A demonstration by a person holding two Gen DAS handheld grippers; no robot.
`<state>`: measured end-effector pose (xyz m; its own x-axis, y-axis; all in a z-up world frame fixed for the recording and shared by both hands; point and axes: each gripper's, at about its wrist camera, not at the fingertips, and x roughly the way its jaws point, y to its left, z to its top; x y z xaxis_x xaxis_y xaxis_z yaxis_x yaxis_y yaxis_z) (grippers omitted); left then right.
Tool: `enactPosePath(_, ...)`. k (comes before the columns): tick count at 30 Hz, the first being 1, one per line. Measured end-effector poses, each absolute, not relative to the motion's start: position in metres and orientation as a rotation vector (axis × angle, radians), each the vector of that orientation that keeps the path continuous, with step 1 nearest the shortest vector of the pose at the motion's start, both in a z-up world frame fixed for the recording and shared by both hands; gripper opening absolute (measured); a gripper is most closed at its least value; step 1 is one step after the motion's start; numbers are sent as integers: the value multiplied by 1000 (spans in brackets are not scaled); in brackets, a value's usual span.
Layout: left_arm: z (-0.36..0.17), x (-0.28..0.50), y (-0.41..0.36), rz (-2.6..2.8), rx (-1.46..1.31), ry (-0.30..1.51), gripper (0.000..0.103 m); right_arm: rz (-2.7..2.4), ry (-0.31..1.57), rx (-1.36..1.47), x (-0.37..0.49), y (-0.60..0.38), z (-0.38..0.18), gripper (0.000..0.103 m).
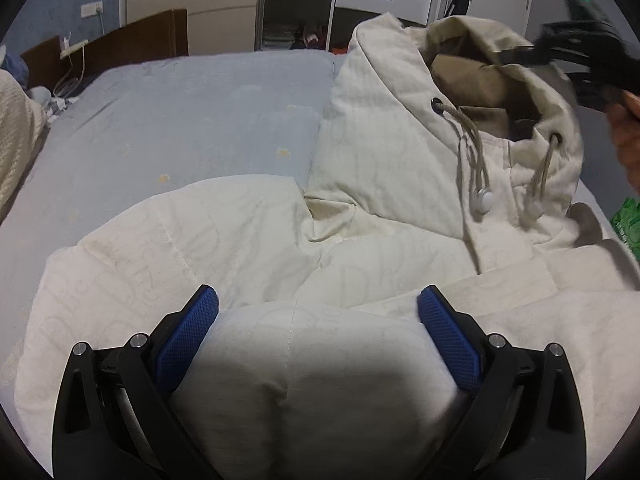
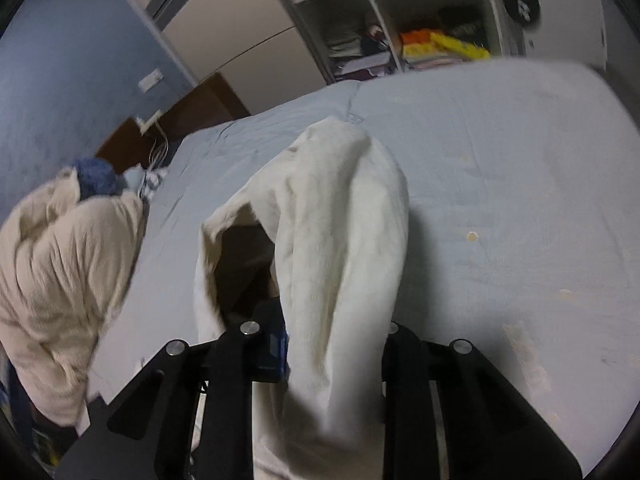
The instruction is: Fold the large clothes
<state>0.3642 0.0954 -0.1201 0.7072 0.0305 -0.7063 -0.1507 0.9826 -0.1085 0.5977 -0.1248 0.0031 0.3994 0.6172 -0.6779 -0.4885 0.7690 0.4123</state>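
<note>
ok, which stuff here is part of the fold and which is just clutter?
In play:
- cream hooded jacket
- left gripper, jaws open around a padded fold
- right gripper, clamped on the hood

Lying about:
- cream knit blanket
- blue cloth
- green packet
- power strip

The jacket lies on the bed. Its hood is raised at the right, between the right gripper's fingers. A padded fold sits between the left gripper's fingers. The wardrobe stands behind the bed, the headboard at left.
</note>
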Motion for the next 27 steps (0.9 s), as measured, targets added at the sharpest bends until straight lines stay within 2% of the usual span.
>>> enactPosePath(6,-94,345,117,85,-280,789,96,725,827,4,526,-128,29,20)
enactPosePath(11,-59,333,148,86,-321,751,96,755,660,-240,436,-120,33,20)
enactPosePath(21,31,319,202,40,-433,596,96,777,551,-441,320,-147,-16,20)
enactPosePath(27,60,320,178,-122,-437,566,96,740,514,-520,289,-166,-41,21)
